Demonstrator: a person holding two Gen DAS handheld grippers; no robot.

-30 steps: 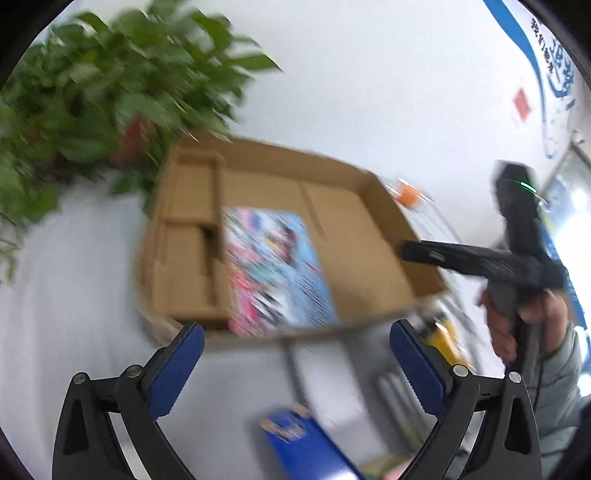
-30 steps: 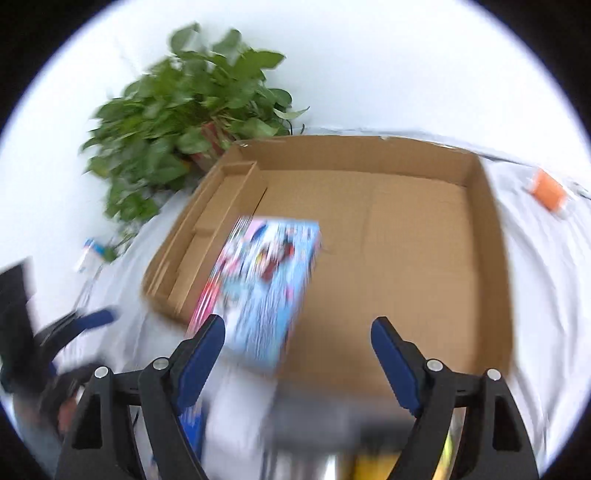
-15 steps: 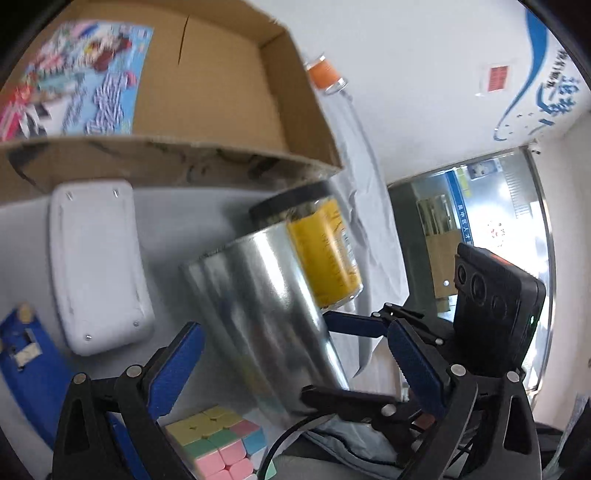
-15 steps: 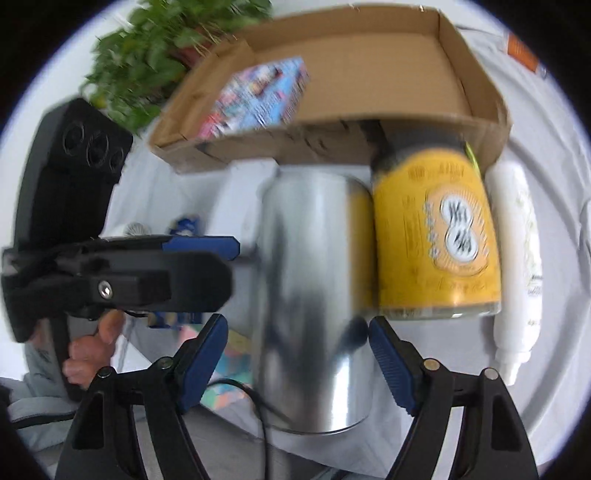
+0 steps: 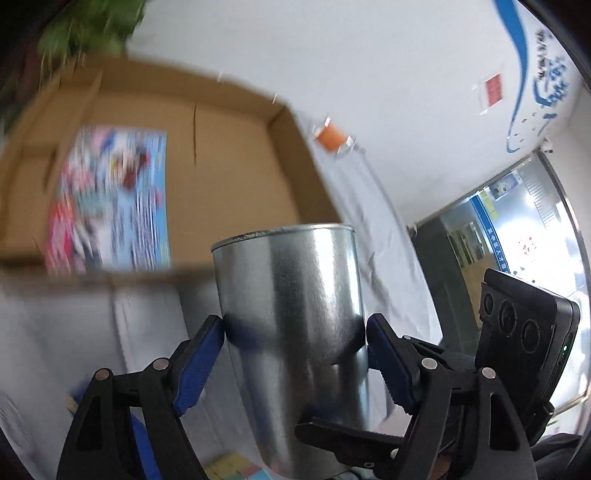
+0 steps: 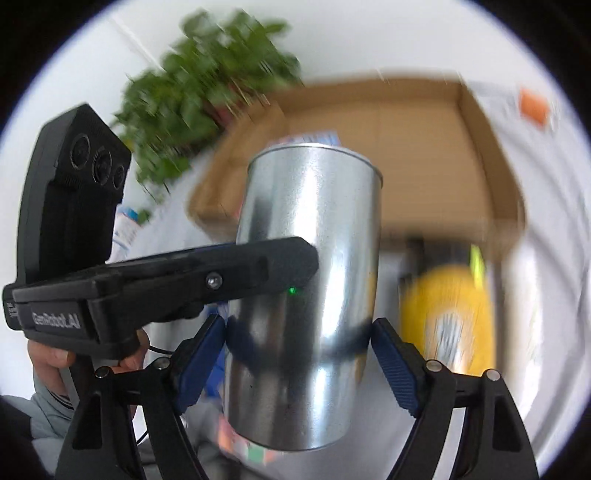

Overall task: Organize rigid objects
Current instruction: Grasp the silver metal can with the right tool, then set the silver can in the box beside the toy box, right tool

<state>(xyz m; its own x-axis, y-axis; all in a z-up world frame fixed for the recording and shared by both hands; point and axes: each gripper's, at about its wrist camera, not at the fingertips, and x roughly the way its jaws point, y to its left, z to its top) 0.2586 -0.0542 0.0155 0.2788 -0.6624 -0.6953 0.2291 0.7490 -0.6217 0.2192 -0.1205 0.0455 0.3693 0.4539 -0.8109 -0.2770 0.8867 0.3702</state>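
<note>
Looking along your left gripper [image 5: 295, 345], you see its blue pads [image 5: 199, 363] set against both sides of the silver tin [image 5: 291, 332], the jaws closing on it about three-quarters wide; the tin stands nearly upright between them and fills the middle of the view. Behind it on the far left lies the open cardboard box [image 5: 236, 158] with a colourful printed packet [image 5: 110, 199] flat on its floor, left of centre, and blurred green leaves [image 5: 88, 26] show past the box's far left corner. An orange-capped item [image 5: 330, 136] sits on the white cloth [image 5: 373, 229] just beyond the box's right wall. At near right your right gripper's black body and its three-lens camera block [image 5: 524, 354] crowd in just beside the tin, with one black finger crossing low in front of it. From the right wrist, your right gripper [image 6: 297, 356] also has its pads [image 6: 393, 367] at the tin's sides, wide apart and seeming to touch it, though blur keeps a firm grip from being certain. Your left gripper's black finger [image 6: 207, 273] reaches in from the left across the front of the tin [image 6: 306, 280], your hand [image 6: 55, 354] under it. A blurred yellow canister [image 6: 450, 317] stands at right, near the box [image 6: 480, 155], and the plant [image 6: 207, 85] rises at far left.
</note>
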